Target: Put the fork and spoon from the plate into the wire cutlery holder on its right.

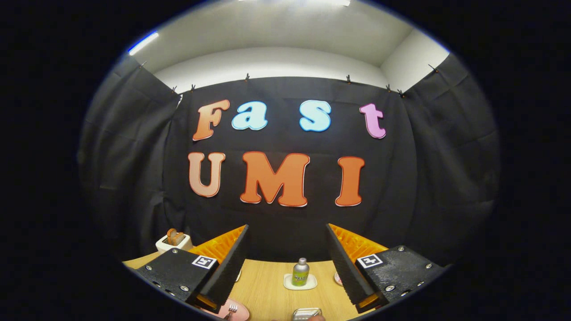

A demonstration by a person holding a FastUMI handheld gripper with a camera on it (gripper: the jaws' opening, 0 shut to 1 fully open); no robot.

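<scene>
Above the wooden table (272, 285), the tool (285, 261) is held with its two fingers spread wide apart, nothing being gripped between them. Between the fingers and a little beyond their tips, a small bottle (300, 272) with a silver cap is seen standing upright on a pale coaster (300, 281) at the middle of the table. Close under the left finger, near the base of the tool, part of a pink plate (238, 308) is shown, and the tines of the fork (232, 309) are seen lying on it; the handle is cut off from sight, and the spoon cannot be made out. To the right of the plate, between the bases of the fingers, the top of a metal object (306, 313) is seen, which may be the wire cutlery holder, though too little of it is shown to be sure. Just beside the inner edge of the right finger, a small round item (337, 278) is partly hidden. Beyond the left finger, at the far left corner of the table, a white toaster (174, 243) is seen with brown toast (175, 236) standing in its slot.
</scene>
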